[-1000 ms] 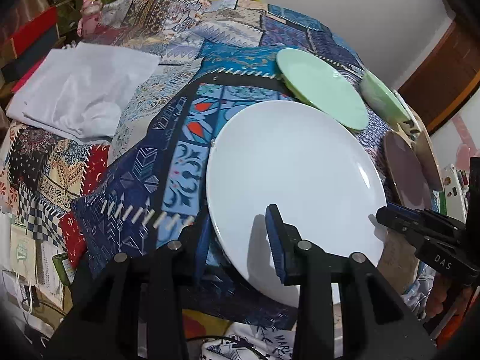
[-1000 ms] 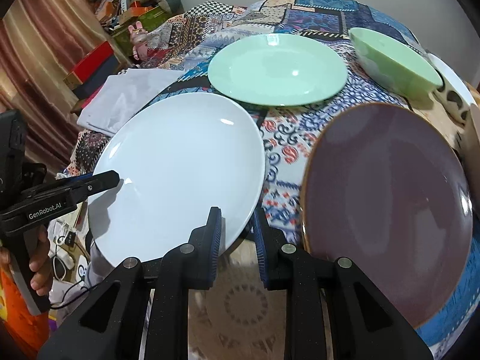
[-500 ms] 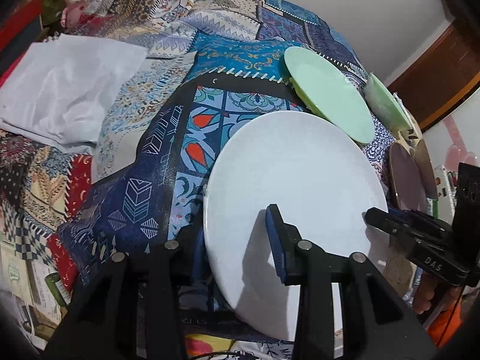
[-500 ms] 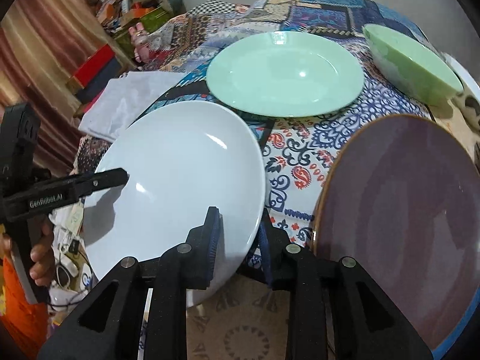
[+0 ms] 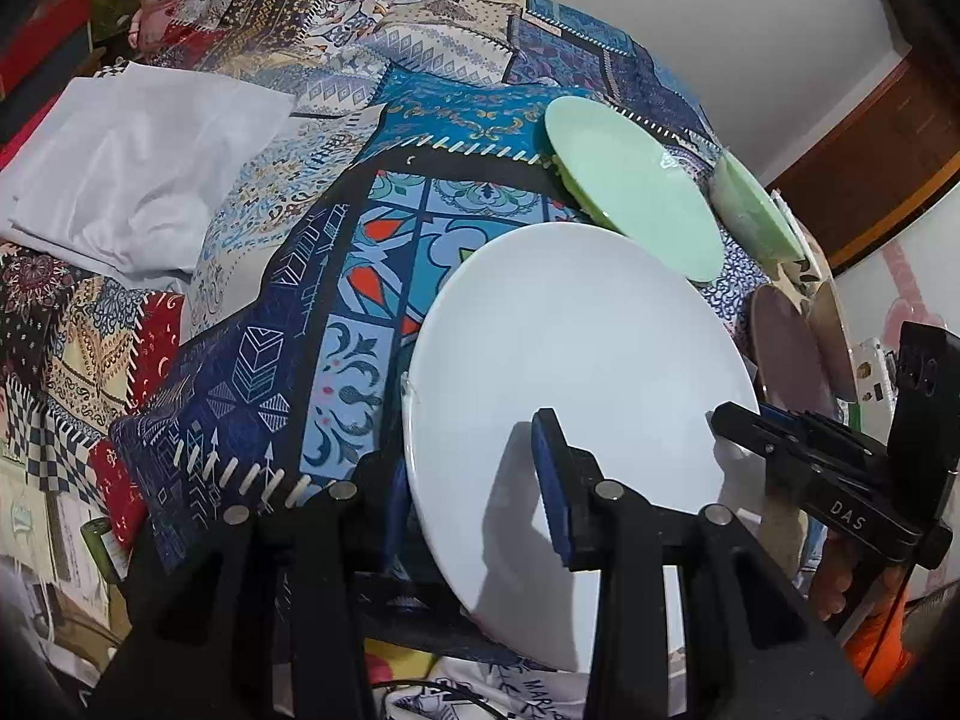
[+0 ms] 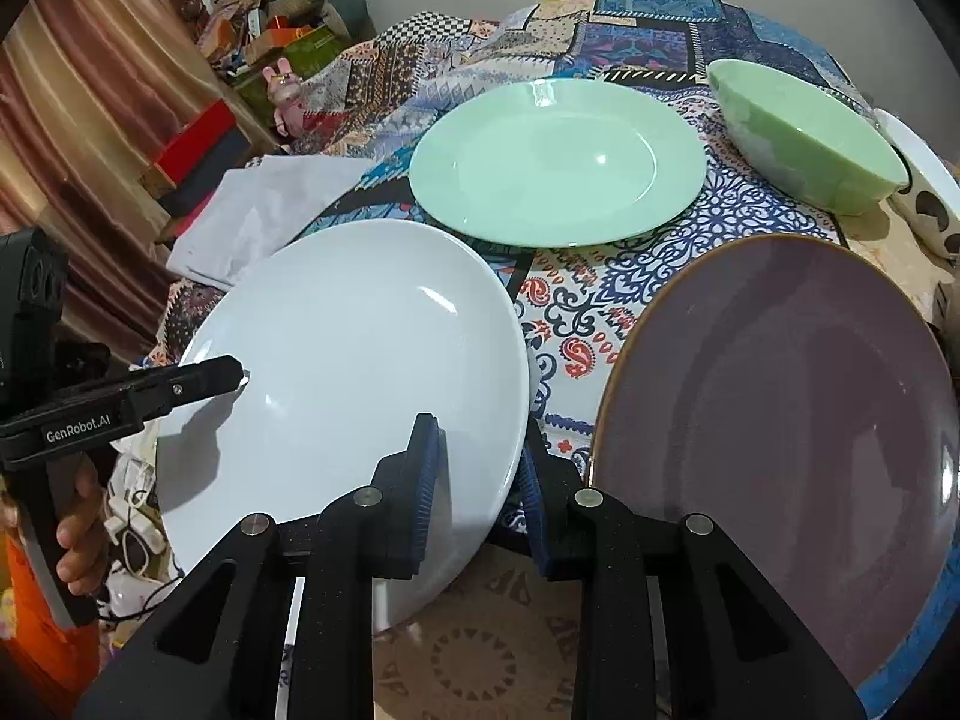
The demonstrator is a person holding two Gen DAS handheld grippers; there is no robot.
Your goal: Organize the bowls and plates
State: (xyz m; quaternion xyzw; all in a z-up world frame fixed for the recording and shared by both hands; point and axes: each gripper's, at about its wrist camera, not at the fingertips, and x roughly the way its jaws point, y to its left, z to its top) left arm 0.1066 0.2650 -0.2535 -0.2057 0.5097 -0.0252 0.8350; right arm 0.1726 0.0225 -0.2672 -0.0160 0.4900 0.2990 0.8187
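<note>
A large white plate is held up off the patterned cloth by both grippers, also in the right wrist view. My left gripper is shut on its near left rim. My right gripper is shut on its right rim. A green plate lies behind it, a green bowl at the far right. A purple plate lies to the right of the white one. In the left wrist view the green plate, green bowl and purple plate show too.
A patchwork cloth covers the table. A folded white cloth lies at the left. A spotted white mug stands at the far right edge. Boxes and clutter stand beyond the table. A wooden door is at the right.
The white plate has been lifted and tilted off the cloth, held by both grippers. Both cameras have risen and pulled back a little.
</note>
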